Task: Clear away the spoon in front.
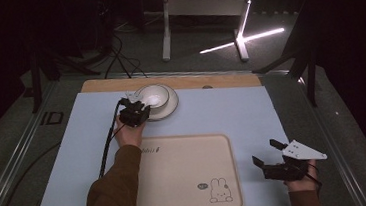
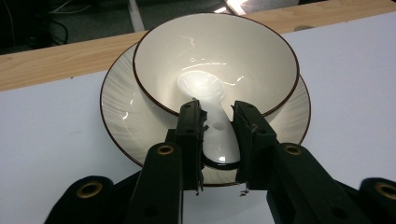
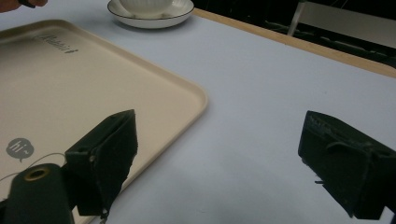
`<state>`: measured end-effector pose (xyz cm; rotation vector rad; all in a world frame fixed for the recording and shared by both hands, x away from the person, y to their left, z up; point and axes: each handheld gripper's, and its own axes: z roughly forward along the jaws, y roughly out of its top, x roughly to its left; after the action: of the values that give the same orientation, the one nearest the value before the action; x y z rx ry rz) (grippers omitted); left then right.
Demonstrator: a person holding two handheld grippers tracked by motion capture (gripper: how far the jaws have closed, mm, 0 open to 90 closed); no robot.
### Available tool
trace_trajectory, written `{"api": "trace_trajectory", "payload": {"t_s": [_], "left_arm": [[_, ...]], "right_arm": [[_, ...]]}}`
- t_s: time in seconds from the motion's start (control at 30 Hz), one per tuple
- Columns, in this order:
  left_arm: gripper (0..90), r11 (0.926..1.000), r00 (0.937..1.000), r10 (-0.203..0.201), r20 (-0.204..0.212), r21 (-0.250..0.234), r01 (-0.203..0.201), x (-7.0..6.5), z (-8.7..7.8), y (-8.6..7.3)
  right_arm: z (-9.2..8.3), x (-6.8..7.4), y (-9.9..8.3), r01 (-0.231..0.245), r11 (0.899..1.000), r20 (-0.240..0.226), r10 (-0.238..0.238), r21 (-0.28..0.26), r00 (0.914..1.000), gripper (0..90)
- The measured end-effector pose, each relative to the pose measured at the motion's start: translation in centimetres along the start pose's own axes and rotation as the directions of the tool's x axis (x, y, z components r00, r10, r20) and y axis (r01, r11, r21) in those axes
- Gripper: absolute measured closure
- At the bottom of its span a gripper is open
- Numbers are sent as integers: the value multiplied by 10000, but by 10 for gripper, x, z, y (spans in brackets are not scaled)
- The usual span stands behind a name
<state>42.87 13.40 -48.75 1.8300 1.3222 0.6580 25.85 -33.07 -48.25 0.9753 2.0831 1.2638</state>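
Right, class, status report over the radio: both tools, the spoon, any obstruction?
Left tool shut on white spoon in bowl on plate. Right tool open, empty, beside tray. Nothing in the way.

We're looking at a recording lab or studio set-up, not a home. A pale blue-white mat (image 1: 242,113) covers a wooden table (image 1: 219,79) that sits alone in a dark room, lit from above while everything around it falls into black. Behind the table, on grey carpet (image 1: 191,47), stands the white frame of another desk (image 1: 203,8), and beside that a bright light strip (image 1: 243,40) lies on the floor. Left of the desk frame, black cables (image 1: 122,58) trail across the carpet toward dark stands (image 1: 41,60). Metal rails (image 1: 20,157) run along the table's left side. Staged tableware on the mat: a cream tray (image 1: 187,173) with a rabbit drawing.
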Motion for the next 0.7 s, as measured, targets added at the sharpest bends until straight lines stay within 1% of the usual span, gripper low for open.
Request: {"api": "trace_trajectory", "payload": {"t_s": [0.27, 0.47, 0.63, 0.7], "left_arm": [[735, 9999, 9999, -122, 61, -94, 122, 0, -2, 1], [735, 9998, 10000, -21, 10, -177, 21, -1, -5, 2], [735, 9989, 9999, -152, 34, -438, 153, 1, -9, 5], [735, 9987, 9998, -184, 41, -468, 185, 1, -10, 6]], "right_arm": [[0, 0, 0, -3, 10000, -2, 3, -3, 10000, 116], [0, 0, 0, -10, 10000, 2, 10, 1, 10000, 116], [0, 0, 0, -9, 10000, -1, 9, 1, 10000, 116], [0, 0, 0, -1, 10000, -4, 1, 2, 10000, 116]]}}
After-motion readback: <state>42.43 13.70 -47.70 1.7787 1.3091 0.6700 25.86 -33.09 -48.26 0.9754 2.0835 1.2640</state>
